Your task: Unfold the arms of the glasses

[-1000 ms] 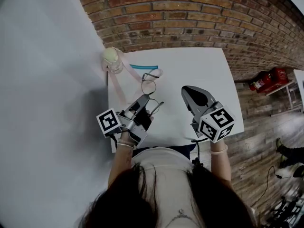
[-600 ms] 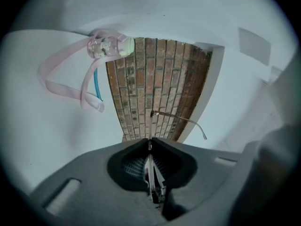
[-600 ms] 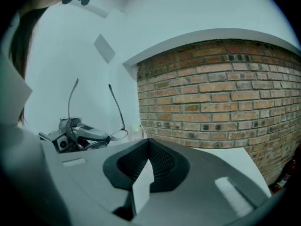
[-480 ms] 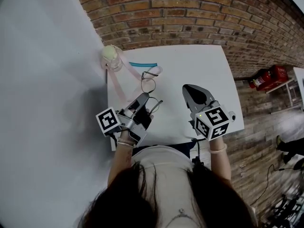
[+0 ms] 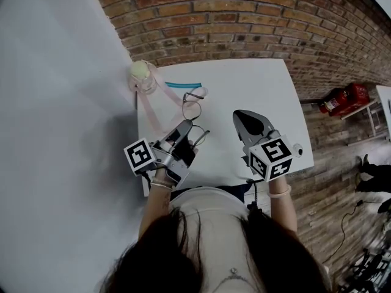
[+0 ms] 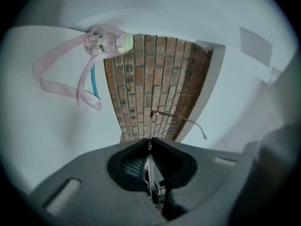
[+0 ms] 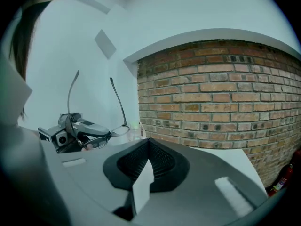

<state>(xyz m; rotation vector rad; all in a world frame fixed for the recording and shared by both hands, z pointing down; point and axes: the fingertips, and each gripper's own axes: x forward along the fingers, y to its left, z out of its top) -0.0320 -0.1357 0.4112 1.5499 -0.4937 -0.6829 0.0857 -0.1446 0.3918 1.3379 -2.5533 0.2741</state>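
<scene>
Glasses [image 5: 199, 136] hang over the white table [image 5: 256, 84], pinched at the frame by the left gripper [image 5: 186, 128], whose jaws are pressed together on the thin rim in the left gripper view [image 6: 149, 142]. From there one slim arm [image 6: 178, 119] of the glasses runs out sideways past the closed jaw tips. Seen from the right gripper view, both arms [image 7: 70, 93] stand out from the frame [image 7: 96, 143], apart from each other. The right gripper [image 5: 240, 116] hovers just to the right of the glasses, not touching them, its jaws clenched on nothing [image 7: 148, 140]. Beyond the glasses, toward the brick wall [image 5: 256, 23], a small clear bottle [image 5: 143, 77] with a pink strap [image 6: 61, 79] rests near the table's far left corner, a teal strip [image 5: 183, 85] beside it. Well right of the glasses, off the table, lies a red fire extinguisher [image 5: 342, 101].
</scene>
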